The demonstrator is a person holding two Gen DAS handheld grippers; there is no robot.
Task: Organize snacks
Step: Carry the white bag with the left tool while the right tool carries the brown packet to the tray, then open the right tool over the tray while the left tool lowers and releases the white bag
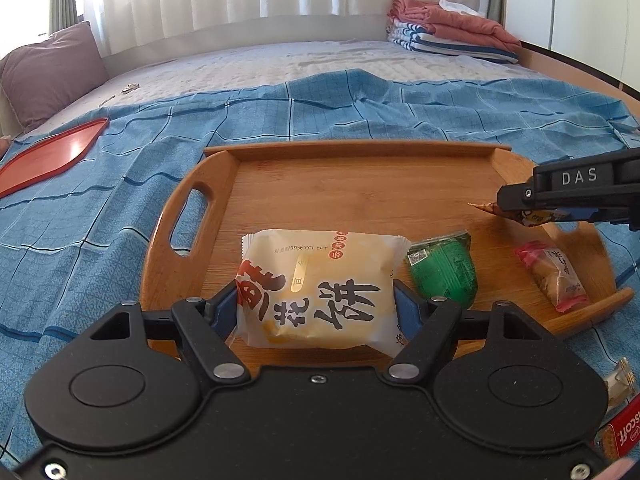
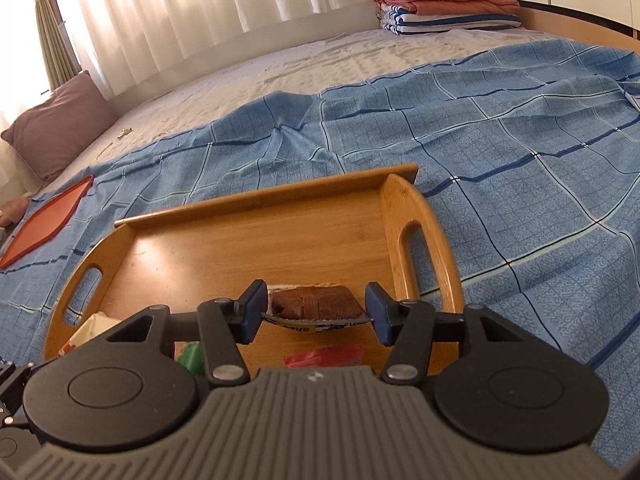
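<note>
A wooden tray [image 1: 360, 184] lies on the blue checked cloth; it also shows in the right wrist view [image 2: 248, 240]. My left gripper [image 1: 316, 304] is shut on a cream pastry packet [image 1: 316, 284] with large black characters, over the tray's near edge. A green packet [image 1: 444, 274] and a pink-ended biscuit packet [image 1: 554, 276] lie on the tray to its right. My right gripper [image 2: 316, 312] is shut on a brown cake packet [image 2: 314, 306], held above the tray's right part. It shows in the left wrist view [image 1: 520, 212] from the right, a packet corner sticking out.
A red tray [image 1: 48, 156] lies on the cloth at the far left. A mauve pillow [image 1: 48, 72] and folded blankets [image 1: 452, 34] sit at the back of the bed. More snack packets [image 1: 620, 420] lie on the cloth at the lower right.
</note>
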